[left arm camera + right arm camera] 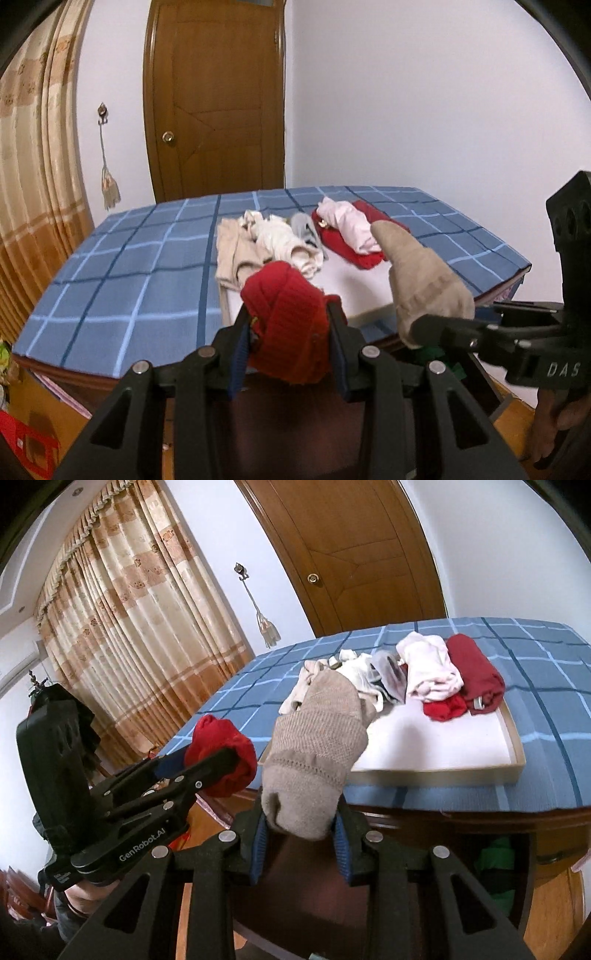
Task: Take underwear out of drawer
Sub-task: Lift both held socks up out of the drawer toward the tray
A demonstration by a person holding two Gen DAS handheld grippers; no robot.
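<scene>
While I hold both tongs up in the air, my left gripper [291, 328] squeezes a red rolled underwear [286, 321] and my right gripper [301, 834] squeezes a beige one [317, 742] — both clear of the drawer. Past them, a shallow tray [436, 773] sits on the blue checked cover [122, 273] — with more rolled clothes [432, 672] at its far end.

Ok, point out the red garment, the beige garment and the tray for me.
red garment [291, 317]: left wrist view, its bunched middle.
beige garment [314, 760]: right wrist view, its knit middle.
tray [424, 773]: right wrist view, its near wooden rim.
</scene>
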